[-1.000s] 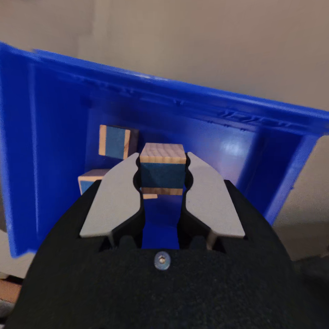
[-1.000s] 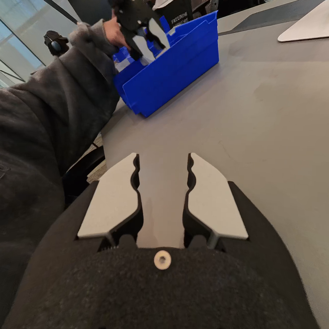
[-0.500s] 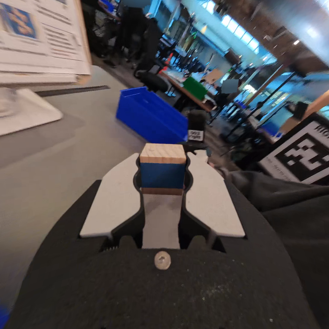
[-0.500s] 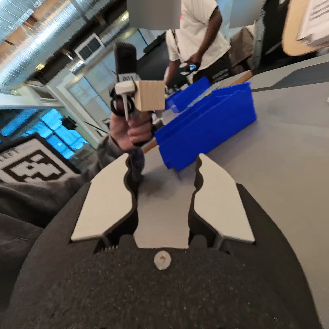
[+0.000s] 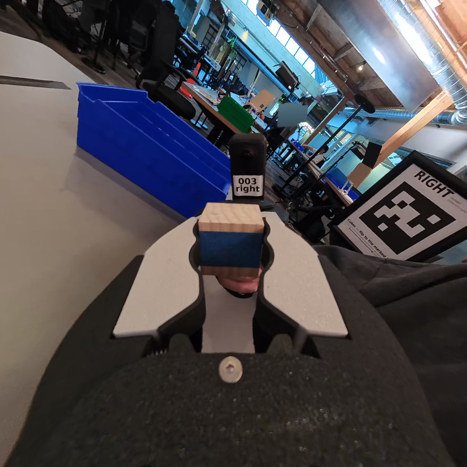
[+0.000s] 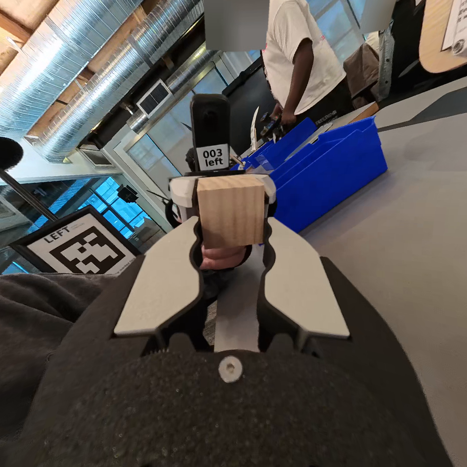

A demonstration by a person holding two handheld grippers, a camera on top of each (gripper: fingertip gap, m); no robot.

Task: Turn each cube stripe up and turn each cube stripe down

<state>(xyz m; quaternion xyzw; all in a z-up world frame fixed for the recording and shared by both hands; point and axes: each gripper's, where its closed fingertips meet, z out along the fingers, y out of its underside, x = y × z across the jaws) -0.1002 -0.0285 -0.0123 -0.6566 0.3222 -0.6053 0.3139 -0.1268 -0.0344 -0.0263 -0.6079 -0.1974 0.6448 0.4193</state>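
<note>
Left gripper (image 5: 231,242): you hold the cube (image 5: 230,241) clamped at its fingertips, above the tabletop (image 5: 38,227).
Cube: blue stripe faces your left camera.
Right gripper (image 6: 232,235): jaws apart around the cube's plain face; contact unclear.
Blue bin (image 6: 328,171): behind, near the tabletop's edge.

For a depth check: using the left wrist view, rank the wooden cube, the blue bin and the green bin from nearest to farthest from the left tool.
1. Wooden cube: clamped in the left tool, dead centre.
2. Blue bin: on the table, ahead and left.
3. Green bin: on a far table in the background, beyond the blue bin.
</note>
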